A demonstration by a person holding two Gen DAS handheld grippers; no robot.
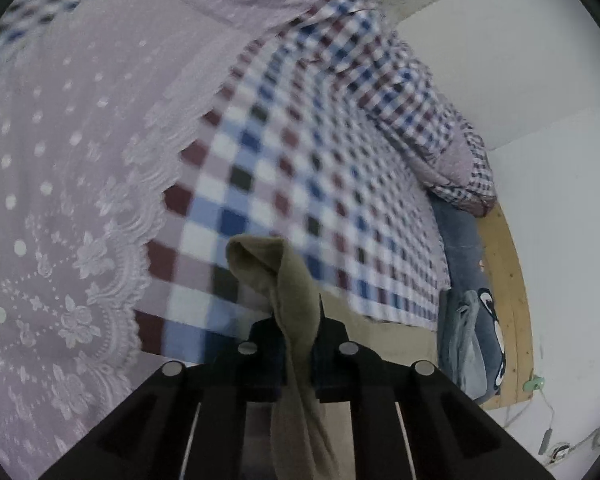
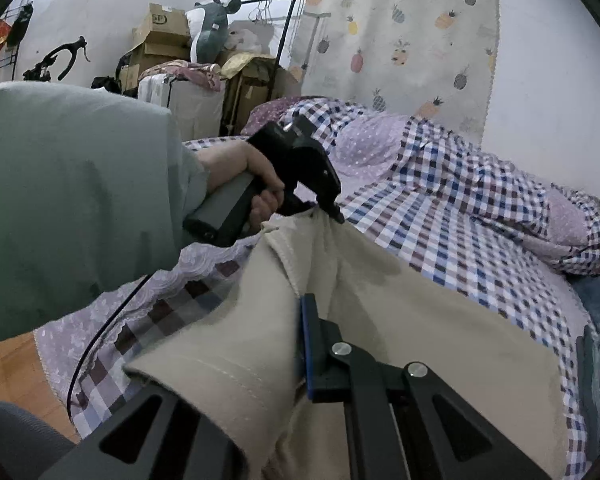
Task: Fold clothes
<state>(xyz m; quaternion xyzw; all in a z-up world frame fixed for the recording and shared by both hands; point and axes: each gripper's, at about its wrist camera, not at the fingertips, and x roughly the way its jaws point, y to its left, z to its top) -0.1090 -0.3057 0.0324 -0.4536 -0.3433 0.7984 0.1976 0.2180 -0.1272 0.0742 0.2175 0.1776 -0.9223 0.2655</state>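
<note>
both grippers, left gripper [image 1: 296, 344] and right gripper [image 2: 300, 344], clamped on beige garment [image 2: 380, 280].

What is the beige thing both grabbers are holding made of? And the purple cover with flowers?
The beige garment looks like soft knit cotton, matte: it drapes in folds and has a stitched hem. The left gripper and right gripper both pinch it. The purple cover seems lace-like fabric, with raised flowers, dots and a scalloped edge.
</note>
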